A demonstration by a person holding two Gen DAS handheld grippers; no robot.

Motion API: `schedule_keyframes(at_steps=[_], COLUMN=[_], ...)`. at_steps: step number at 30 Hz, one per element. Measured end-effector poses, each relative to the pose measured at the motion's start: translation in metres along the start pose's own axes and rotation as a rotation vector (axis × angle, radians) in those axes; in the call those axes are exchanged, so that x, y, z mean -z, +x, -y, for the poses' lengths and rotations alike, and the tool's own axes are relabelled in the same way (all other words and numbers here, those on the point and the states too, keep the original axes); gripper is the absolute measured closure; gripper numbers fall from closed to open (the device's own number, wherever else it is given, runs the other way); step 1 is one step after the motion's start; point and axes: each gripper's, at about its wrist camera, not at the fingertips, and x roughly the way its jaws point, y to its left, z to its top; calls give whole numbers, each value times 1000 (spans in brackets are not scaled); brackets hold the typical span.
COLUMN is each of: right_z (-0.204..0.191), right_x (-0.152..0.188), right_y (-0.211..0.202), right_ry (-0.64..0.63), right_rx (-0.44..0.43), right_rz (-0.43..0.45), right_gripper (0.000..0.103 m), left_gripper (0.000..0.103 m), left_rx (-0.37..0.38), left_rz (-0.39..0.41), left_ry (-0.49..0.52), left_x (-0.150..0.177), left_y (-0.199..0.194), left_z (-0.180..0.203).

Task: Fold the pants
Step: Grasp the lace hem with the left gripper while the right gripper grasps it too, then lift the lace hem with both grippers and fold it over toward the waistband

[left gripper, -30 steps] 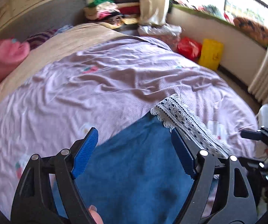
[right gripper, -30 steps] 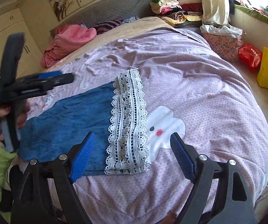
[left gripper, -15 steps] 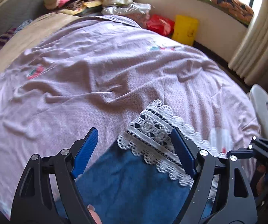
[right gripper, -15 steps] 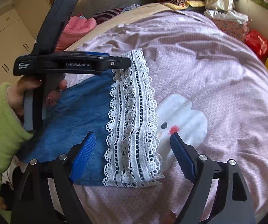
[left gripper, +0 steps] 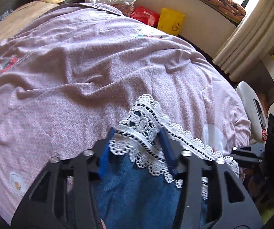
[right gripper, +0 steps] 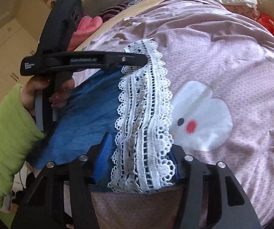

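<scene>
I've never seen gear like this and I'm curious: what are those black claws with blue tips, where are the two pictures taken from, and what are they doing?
They are hand-held two-finger grippers, one in each of a person's hands, each carrying a camera that looks along its fingers. One picture is from the left gripper, one from the right gripper. Blue pants with a white lace hem lie on a bed with a pink bedspread. Both grippers have just been closing, and each now pinches a corner of the lace. In the right view you also see the left gripper and the hand holding it.
</scene>
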Motion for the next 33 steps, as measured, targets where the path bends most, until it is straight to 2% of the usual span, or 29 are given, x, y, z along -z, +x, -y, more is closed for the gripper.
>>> schedule_keyframes(at_steps=[2,3,5,12,20,25,33], right_z=[-1,-3,-8,-39,-116,-167,-220], right_x=[0,0,-1,-3,-5,-1,20], right_y=[-1,-2,-5,-36,-57,-45,21], right_ry=[-2,-6,-31,-108,-286,-397,-514], right_rx=[-28,-37,-22,-19,-54,-83,-88], right_rz=[-2,2,19,105,153,125,-3], right_gripper=[77,78,79,79,79,79,79], left_gripper=[85,88,90,90,90,90,84], left_rx=[-23,-25,-33,31,43,22,-30], left_rz=[13,20,49,189,340,369,343], left_ry=[8,10,9,-46,-66,-93,-259], left_x=[1,2,4,13,49,83,146], left_y=[-2,-4,-11,-61,-140,-169,-187], left_z=[4,5,7,0,-15,-34,-80])
